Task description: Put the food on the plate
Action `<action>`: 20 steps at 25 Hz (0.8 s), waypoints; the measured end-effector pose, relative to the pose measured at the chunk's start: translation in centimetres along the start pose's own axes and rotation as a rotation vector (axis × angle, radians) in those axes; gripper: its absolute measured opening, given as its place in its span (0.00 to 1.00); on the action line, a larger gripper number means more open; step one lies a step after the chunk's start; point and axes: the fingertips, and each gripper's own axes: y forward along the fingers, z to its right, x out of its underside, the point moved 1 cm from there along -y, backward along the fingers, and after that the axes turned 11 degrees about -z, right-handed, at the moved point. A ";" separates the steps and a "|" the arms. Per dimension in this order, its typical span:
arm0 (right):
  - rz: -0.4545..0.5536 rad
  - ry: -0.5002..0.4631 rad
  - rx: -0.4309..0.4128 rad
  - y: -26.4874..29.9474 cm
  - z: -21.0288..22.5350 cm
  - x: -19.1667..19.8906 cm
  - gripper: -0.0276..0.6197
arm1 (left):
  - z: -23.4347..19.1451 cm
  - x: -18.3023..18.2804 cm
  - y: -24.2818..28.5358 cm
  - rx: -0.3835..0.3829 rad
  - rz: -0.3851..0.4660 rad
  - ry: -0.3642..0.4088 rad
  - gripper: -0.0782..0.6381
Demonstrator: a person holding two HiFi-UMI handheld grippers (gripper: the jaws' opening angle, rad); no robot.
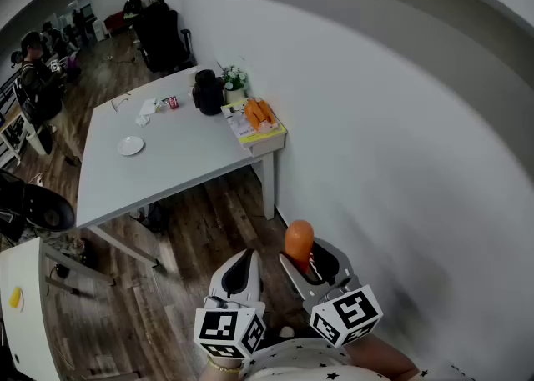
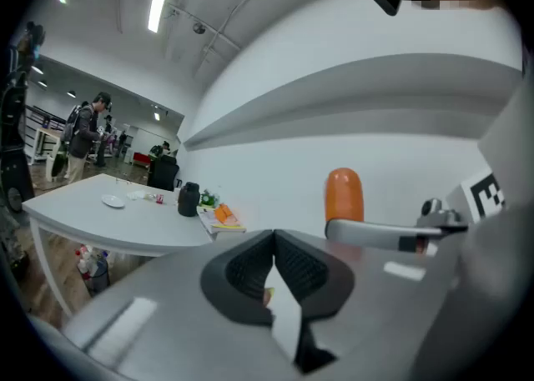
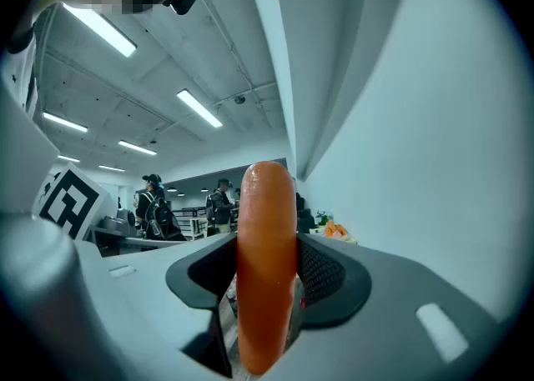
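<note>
An orange sausage (image 1: pixel 298 243) stands upright between the jaws of my right gripper (image 1: pixel 310 259), which is shut on it; in the right gripper view the sausage (image 3: pixel 265 267) fills the middle. My left gripper (image 1: pixel 238 272) is beside it, shut and empty, its pads (image 2: pixel 253 268) touching in the left gripper view, where the sausage (image 2: pixel 344 195) shows to the right. Both grippers are held low near my body, far from the white table (image 1: pixel 183 154). A small white plate (image 1: pixel 130 146) lies on the table's left part, also seen in the left gripper view as the plate (image 2: pixel 113 200).
On the table stand a black jug (image 1: pixel 208 92), a small plant (image 1: pixel 234 81), more orange food on a yellow-edged board (image 1: pixel 257 123) at the near corner, and small items (image 1: pixel 158 105). A white wall (image 1: pixel 392 162) runs along the right. People stand at the far left (image 1: pixel 37 71).
</note>
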 end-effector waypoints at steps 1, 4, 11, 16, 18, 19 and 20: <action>-0.003 -0.003 -0.015 0.8 -0.6 -0.1 0.38 | -1.0 -0.2 -0.2 -0.012 0.003 -0.005 0.12; -0.010 -0.006 -0.057 3.3 -2.4 -0.3 0.38 | -4.0 -0.8 -0.7 -0.048 0.009 -0.016 0.12; -0.021 -0.019 -0.155 12.4 -6.4 -1.5 0.38 | -13.4 -2.7 -0.2 -0.133 0.023 -0.044 0.12; -0.019 -0.025 -0.200 20.4 -10.2 -4.0 0.38 | -21.7 -6.1 0.2 -0.170 0.045 -0.045 0.12; -0.017 -0.026 -0.211 23.6 -11.9 -5.1 0.38 | -25.4 -7.4 0.0 -0.186 0.054 -0.052 0.12; -0.014 -0.026 -0.217 25.2 -12.8 -5.6 0.38 | -27.3 -8.0 -0.1 -0.197 0.059 -0.055 0.12; -0.011 -0.026 -0.223 26.7 -13.6 -6.0 0.38 | -29.1 -8.5 -0.2 -0.209 0.064 -0.058 0.12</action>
